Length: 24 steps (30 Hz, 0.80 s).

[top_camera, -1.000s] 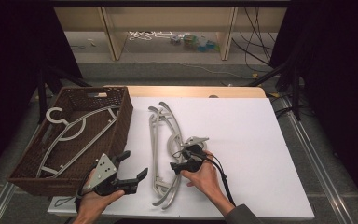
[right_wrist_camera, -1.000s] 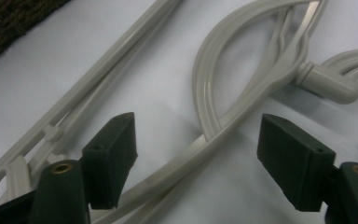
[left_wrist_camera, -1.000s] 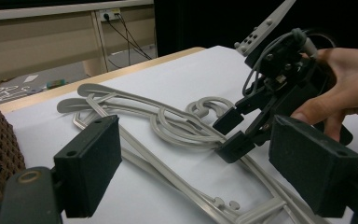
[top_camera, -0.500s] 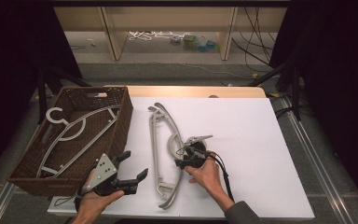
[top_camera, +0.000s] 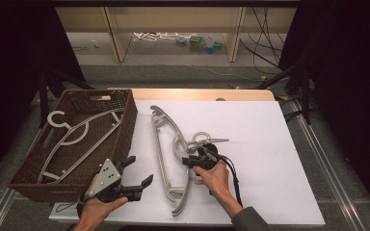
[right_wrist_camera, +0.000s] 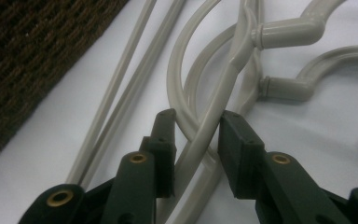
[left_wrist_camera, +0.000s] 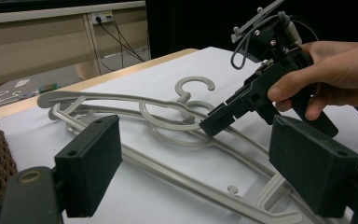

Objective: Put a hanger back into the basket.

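Note:
Two grey plastic hangers [top_camera: 166, 144] lie stacked on the white table top [top_camera: 270, 144], their hooks [top_camera: 200, 139] pointing right. My right gripper [top_camera: 189, 161] reaches in from the right at table level. Its jaws have just been closing, and in the right gripper view the gripper [right_wrist_camera: 196, 135] has both pads against the crossed curved bars [right_wrist_camera: 214, 107] near the hooks. The left gripper view shows the same pinch, right gripper [left_wrist_camera: 212, 125] on hanger [left_wrist_camera: 168, 126]. My left gripper [top_camera: 141, 169] hovers at the front left, open and empty, its wide pads [left_wrist_camera: 91, 168] facing the hangers.
A dark wicker basket [top_camera: 125, 125] stands at the table's left and holds a third grey hanger [top_camera: 77, 132]. The right gripper's cable [top_camera: 233, 180] trails along the forearm. Wooden shelving and loose cables sit on the floor beyond the table.
The right gripper's jaws have narrowed from wide apart to closed around the hanger bars near the hooks. The left gripper has stayed where it was.

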{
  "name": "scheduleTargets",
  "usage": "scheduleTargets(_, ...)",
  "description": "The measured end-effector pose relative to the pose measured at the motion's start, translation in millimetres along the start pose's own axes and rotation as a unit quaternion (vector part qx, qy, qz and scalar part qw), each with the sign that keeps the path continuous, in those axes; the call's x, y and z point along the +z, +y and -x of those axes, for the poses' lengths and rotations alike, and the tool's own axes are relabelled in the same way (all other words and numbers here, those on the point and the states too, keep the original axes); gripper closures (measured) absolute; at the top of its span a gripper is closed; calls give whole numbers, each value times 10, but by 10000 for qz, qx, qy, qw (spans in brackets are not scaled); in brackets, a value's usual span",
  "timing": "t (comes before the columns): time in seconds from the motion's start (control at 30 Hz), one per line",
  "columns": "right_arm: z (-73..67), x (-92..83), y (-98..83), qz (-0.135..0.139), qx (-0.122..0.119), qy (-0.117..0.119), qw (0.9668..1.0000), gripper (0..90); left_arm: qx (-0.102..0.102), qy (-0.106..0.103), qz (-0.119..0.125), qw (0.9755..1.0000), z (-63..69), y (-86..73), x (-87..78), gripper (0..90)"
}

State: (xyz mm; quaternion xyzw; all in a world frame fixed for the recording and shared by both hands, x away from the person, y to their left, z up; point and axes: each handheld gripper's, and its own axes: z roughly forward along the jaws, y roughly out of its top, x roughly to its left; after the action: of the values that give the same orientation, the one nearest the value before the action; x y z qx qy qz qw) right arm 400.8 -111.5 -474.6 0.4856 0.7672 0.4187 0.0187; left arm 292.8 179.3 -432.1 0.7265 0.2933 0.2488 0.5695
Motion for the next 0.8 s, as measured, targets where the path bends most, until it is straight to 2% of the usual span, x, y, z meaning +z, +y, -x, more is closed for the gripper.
scheduleTargets(0.03, 10, -2, 2, 75, -2, 23, 10000, 690, 1, -2, 6, 10000, -2, 0, -1, 171)
scheduleTargets(0.1, 9, -25, 14, 129, 150, 63, 9998, 702, -19, -36, 9, 10000, -12, -1, -6, 170)
scheduleTargets(0.13, 11, -26, 20, 257, 204, 97, 9994, 708, -13, -55, 72, 10000, -20, -1, 0, 170)
scheduleTargets(0.17, 11, -42, 28, 304, 266, 126, 9991, 715, -53, -13, 26, 10000, -19, 3, -12, 170)
scheduleTargets(0.33, 7, -84, 65, 462, 393, 283, 9978, 739, -83, -2, 48, 10000, -27, 1, -12, 170)
scheduleTargets(0.37, -2, -83, 68, 494, 453, 243, 9975, 745, -88, -5, 55, 9999, -25, 2, -10, 171)
scheduleTargets(0.4, 3, -93, 69, 559, 409, 339, 9970, 749, -99, -15, 52, 9999, -22, 0, -10, 171)
scheduleTargets(0.43, -7, -87, 79, 595, 424, 293, 9969, 751, -83, -30, 42, 10000, -22, -1, -11, 171)
scheduleTargets(0.47, -16, -94, 88, 582, 484, 336, 9966, 758, -155, -61, 45, 9999, -18, -1, -11, 171)
scheduleTargets(0.5, -34, -99, 90, 632, 641, 427, 9950, 764, -175, -80, 65, 9998, -23, 3, -11, 171)
scheduleTargets(0.57, -35, -102, 108, 714, 473, 412, 9955, 770, -129, -66, 79, 9999, -27, 7, -14, 171)
scheduleTargets(0.63, -63, -113, 125, 753, 641, 551, 9936, 782, -135, -73, 71, 9999, -32, 2, -18, 171)
scheduleTargets(0.7, -70, -125, 141, 857, 661, 478, 9930, 789, -112, -58, 91, 9999, -39, 6, -16, 171)
scheduleTargets(0.8, -48, -155, 156, 976, 748, 560, 9908, 800, -146, -82, 72, 9998, -28, 2, -20, 171)
